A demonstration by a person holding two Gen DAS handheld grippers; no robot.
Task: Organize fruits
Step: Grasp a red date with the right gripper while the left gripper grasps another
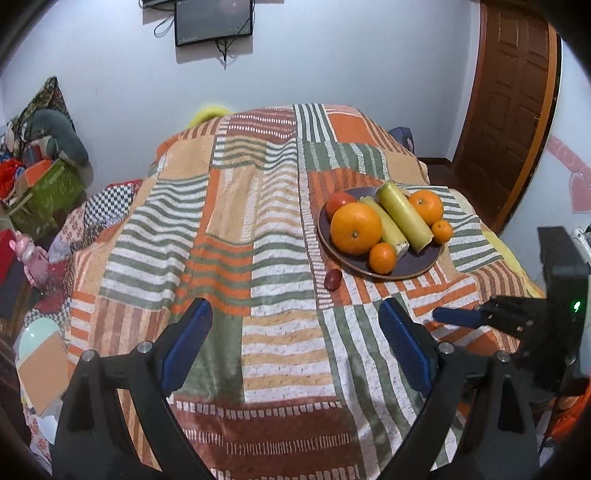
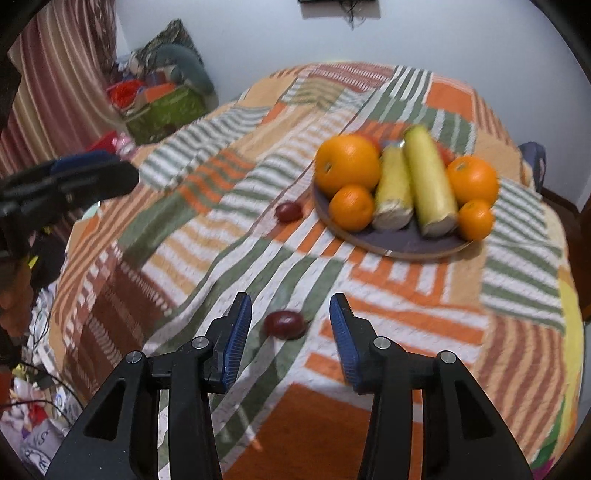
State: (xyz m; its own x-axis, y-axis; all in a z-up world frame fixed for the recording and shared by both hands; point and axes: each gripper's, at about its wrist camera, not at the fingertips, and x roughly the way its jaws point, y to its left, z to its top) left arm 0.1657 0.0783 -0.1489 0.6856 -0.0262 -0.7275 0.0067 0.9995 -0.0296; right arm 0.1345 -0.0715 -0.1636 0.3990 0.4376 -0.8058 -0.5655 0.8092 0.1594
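A table draped in a patchwork cloth (image 1: 236,229) of orange, green, tan and white stripes fills both views, standing in a room with pale walls, a dark wall-mounted screen (image 1: 214,22) above its far edge and a brown panelled door (image 1: 513,103) at the right. To the left, against the wall, lies a heap of belongings with a green box (image 2: 166,110) among them, and a striped curtain (image 2: 62,74) hangs nearby. On the right part of the cloth sits a dark round plate (image 1: 406,264) holding a large orange (image 1: 355,229), a second orange (image 1: 426,206), two small mandarins (image 1: 382,257), two pale yellow-green peeled banana-like pieces (image 1: 404,218) lying side by side, and a red fruit (image 1: 340,201) at the back. A small dark-red grape-like fruit (image 1: 332,279) lies on the cloth just beside the plate's near-left rim. A second dark-red fruit (image 2: 285,324) rests on the cloth close in front of the right gripper (image 2: 291,325), between its blue-padded fingers (image 2: 236,332) but touching neither; those jaws stand somewhat apart and pinch nothing. The left gripper (image 1: 295,332) hovers over bare cloth with its jaws spread wide and nothing between them, well apart from the plate, which lies ahead and to its right.
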